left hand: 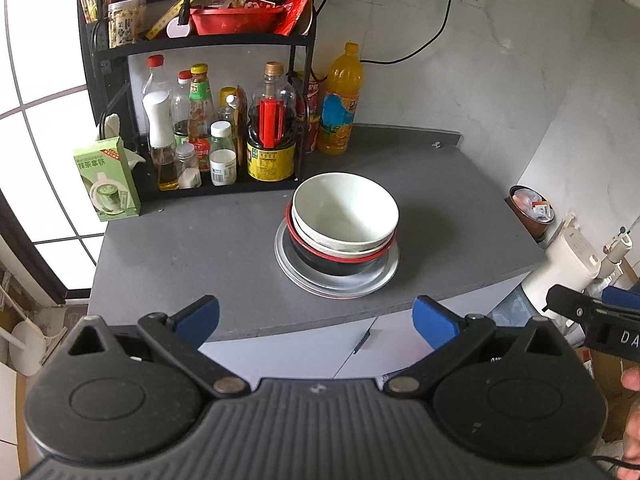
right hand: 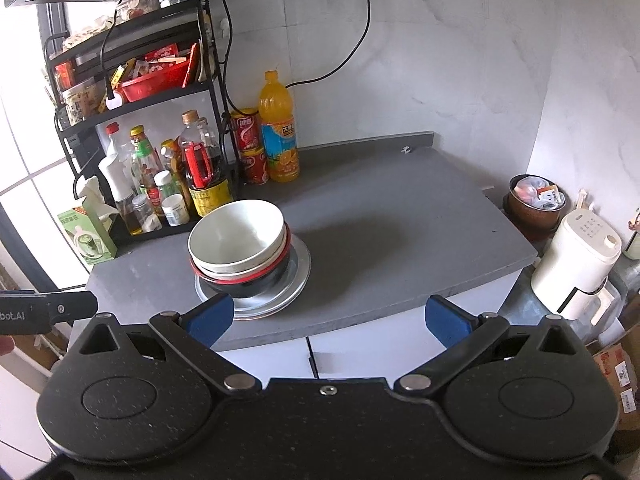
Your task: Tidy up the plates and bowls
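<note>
One stack stands on the grey counter (left hand: pixel 180 248): a white bowl (left hand: pixel 346 210) nested in a second white bowl, inside a black bowl with a red rim (left hand: pixel 340 260), all on metal plates (left hand: pixel 380 280). The right wrist view has the same white bowl (right hand: pixel 236 236), black bowl (right hand: pixel 248 282) and plates (right hand: pixel 298 276). My left gripper (left hand: pixel 316 318) hangs open in front of the counter's near edge, below the stack, holding nothing. My right gripper (right hand: pixel 328 318) is open too, empty, with its left blue pad (right hand: pixel 212 316) just before the plates.
A black rack (left hand: pixel 200 44) with sauce bottles (left hand: pixel 200 120) stands at the counter's back left, beside a green carton (left hand: pixel 106 180), an orange juice bottle (left hand: pixel 340 100) and red cans (right hand: pixel 250 144). A white appliance (right hand: pixel 576 260) and a brown pot (right hand: pixel 536 204) sit off the right edge.
</note>
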The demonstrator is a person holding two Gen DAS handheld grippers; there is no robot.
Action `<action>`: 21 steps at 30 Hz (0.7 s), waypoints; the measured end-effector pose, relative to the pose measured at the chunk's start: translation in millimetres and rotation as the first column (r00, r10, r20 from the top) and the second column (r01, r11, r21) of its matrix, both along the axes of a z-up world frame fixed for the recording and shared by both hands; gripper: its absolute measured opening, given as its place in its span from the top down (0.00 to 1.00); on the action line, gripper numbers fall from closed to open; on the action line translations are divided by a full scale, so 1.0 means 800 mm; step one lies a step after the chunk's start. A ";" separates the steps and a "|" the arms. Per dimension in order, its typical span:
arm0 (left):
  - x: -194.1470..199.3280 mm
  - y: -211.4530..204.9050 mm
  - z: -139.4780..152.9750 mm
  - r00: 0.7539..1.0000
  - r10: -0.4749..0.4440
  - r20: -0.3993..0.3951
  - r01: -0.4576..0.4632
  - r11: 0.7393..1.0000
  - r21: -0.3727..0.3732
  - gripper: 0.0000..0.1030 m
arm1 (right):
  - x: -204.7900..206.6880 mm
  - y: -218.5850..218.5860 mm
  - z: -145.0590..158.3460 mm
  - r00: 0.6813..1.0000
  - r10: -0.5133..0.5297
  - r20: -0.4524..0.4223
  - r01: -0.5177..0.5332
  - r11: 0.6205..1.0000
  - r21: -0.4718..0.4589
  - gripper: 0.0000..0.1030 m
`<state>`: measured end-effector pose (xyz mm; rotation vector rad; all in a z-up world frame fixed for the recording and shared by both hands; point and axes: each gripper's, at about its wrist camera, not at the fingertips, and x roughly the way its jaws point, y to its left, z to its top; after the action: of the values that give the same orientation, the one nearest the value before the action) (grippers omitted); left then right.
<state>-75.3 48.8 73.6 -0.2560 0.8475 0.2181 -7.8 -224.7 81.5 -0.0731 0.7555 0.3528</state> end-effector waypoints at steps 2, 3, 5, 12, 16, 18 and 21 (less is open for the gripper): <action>0.000 0.000 -0.001 1.000 -0.008 -0.001 0.008 1.000 -0.002 0.01 | 0.000 0.000 0.000 1.000 -0.008 0.000 0.008 1.000 -0.004 0.00; 0.000 0.000 -0.001 1.000 -0.009 -0.001 0.009 1.000 -0.003 0.01 | -0.001 0.000 0.000 1.000 -0.007 0.000 0.007 1.000 -0.004 0.00; 0.000 0.000 -0.001 1.000 -0.007 -0.002 0.007 1.000 0.001 0.01 | -0.001 0.001 0.001 1.000 -0.004 0.003 0.004 1.000 -0.010 0.00; -0.002 0.004 0.001 1.000 -0.013 0.003 0.013 1.000 0.000 0.01 | -0.002 0.004 0.000 1.000 0.000 0.008 0.000 1.000 -0.015 0.00; -0.003 0.004 0.002 1.000 -0.016 0.000 0.016 1.000 0.001 0.01 | -0.007 0.012 0.002 1.000 0.004 0.018 -0.004 1.000 -0.025 0.00; -0.004 0.004 0.002 1.000 -0.015 0.000 0.015 1.000 0.003 0.01 | -0.008 0.014 0.004 1.000 0.007 0.019 -0.006 1.000 -0.025 0.00; -0.004 0.003 0.002 1.000 -0.021 0.000 0.021 1.000 0.007 0.01 | -0.009 0.016 0.006 1.000 0.006 0.016 -0.005 1.000 -0.023 0.00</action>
<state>-78.6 51.2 75.6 -0.2404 0.8492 0.2014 -15.3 -212.2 85.9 -0.0995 0.7437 0.3486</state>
